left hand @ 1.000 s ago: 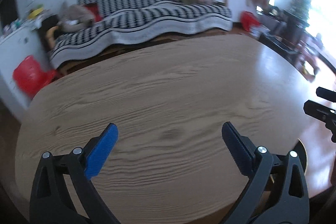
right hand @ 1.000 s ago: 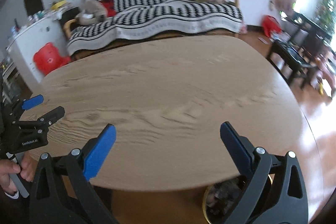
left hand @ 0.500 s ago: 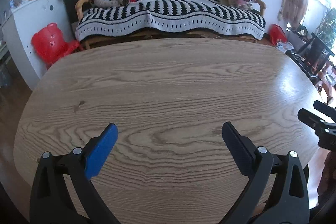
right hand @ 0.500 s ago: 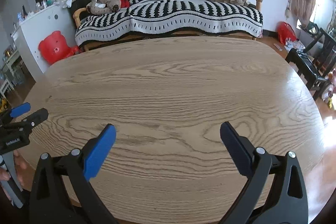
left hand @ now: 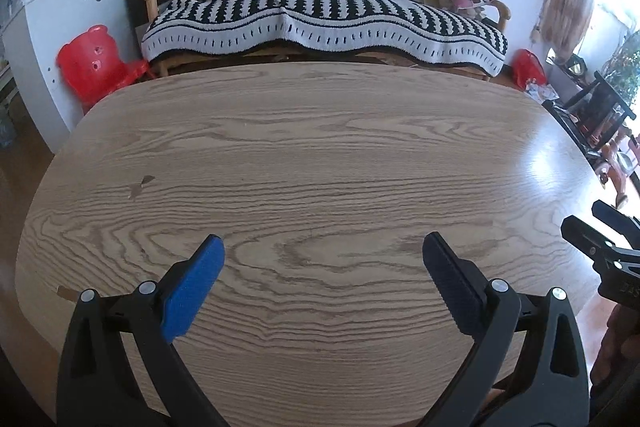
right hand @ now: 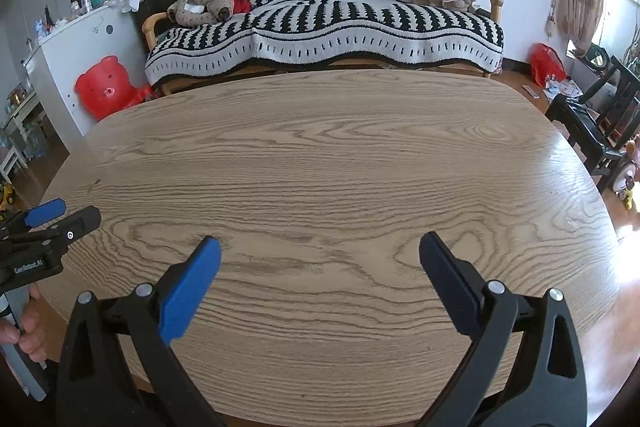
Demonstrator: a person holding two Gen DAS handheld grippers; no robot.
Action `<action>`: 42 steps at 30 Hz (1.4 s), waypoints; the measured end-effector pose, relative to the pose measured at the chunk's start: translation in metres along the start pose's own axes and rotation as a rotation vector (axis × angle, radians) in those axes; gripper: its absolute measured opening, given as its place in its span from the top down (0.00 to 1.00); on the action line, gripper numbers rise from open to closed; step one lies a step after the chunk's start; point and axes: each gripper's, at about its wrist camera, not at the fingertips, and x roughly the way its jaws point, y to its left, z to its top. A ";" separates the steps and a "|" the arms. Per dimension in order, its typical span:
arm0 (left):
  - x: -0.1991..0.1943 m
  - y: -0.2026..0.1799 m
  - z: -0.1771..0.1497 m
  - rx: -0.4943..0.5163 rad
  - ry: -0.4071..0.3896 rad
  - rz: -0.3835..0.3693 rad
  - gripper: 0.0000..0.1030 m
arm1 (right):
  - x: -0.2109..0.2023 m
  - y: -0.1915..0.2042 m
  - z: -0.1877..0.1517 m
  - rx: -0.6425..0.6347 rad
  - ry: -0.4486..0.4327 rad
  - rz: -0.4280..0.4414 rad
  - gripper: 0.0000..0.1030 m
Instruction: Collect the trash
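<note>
Both views look across an oval wooden table point(left hand: 320, 155) point(right hand: 328, 163) toward a sofa. I see no trash on the tabletop in either view. My left gripper point(left hand: 322, 255) is open and empty above the table's near edge; it also shows at the left edge of the right wrist view point(right hand: 56, 217). My right gripper point(right hand: 320, 253) is open and empty above the near edge; it also shows at the right edge of the left wrist view point(left hand: 596, 223). No bin is in view now.
A black-and-white striped sofa point(left hand: 320, 15) stands behind the table. A red bear-shaped stool point(left hand: 94, 61) and a white cabinet point(left hand: 52, 39) are at the left. A red bag point(right hand: 546, 63) and a black chair point(right hand: 596, 123) are at the right, with litter on the floor.
Both grippers have swung up and left from the table's right edge to face the sofa squarely. The bin seen under the right gripper a second ago has dropped out of view. Both stay open.
</note>
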 end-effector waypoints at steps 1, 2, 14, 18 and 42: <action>0.001 0.000 0.000 0.001 0.003 0.000 0.07 | 0.000 0.000 0.000 0.000 -0.001 -0.001 0.07; 0.001 0.000 -0.001 0.001 0.004 0.002 0.07 | 0.000 0.000 0.000 0.000 0.000 0.001 0.07; 0.002 -0.001 -0.003 0.010 0.010 0.004 0.07 | -0.003 -0.003 -0.003 -0.001 0.000 0.002 0.07; 0.001 -0.003 -0.004 0.009 0.010 0.005 0.06 | -0.003 -0.003 -0.003 -0.002 0.000 0.002 0.07; 0.001 -0.004 -0.004 0.006 0.013 0.008 0.07 | -0.003 -0.003 -0.003 -0.002 0.001 0.001 0.07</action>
